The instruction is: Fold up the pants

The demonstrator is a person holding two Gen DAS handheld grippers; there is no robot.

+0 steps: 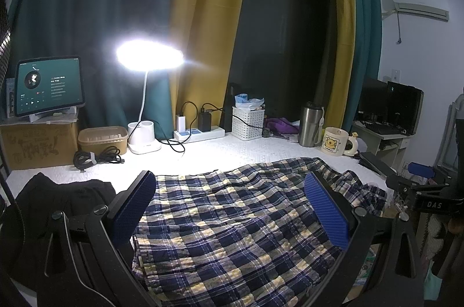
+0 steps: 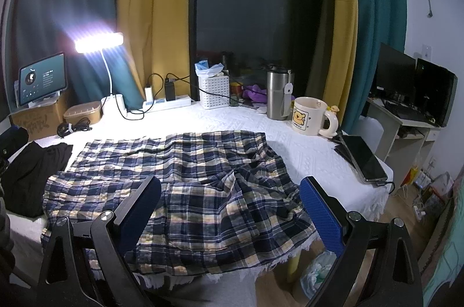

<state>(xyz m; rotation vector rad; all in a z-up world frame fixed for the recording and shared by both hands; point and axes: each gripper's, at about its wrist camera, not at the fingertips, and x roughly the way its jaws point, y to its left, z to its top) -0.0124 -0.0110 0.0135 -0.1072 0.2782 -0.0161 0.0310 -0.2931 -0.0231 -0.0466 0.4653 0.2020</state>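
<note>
Navy, white and yellow plaid pants (image 1: 232, 220) lie spread on the white tablecloth, wrinkled, with their front edge at the table's near edge; they also show in the right wrist view (image 2: 188, 185). My left gripper (image 1: 230, 185) is open, its blue pads just above the cloth over the left part of the pants. My right gripper (image 2: 230, 188) is open and empty, hovering over the right, bunched part of the pants. The right gripper also shows at the far right of the left wrist view (image 1: 420, 179).
A black garment (image 2: 32, 176) lies left of the pants. At the back stand a lit desk lamp (image 1: 149, 57), a tablet (image 1: 49, 85), a power strip (image 1: 200, 133), a white basket (image 2: 214, 91), a steel tumbler (image 2: 277, 95) and a mug (image 2: 308, 115). A phone (image 2: 362, 159) lies at the right edge.
</note>
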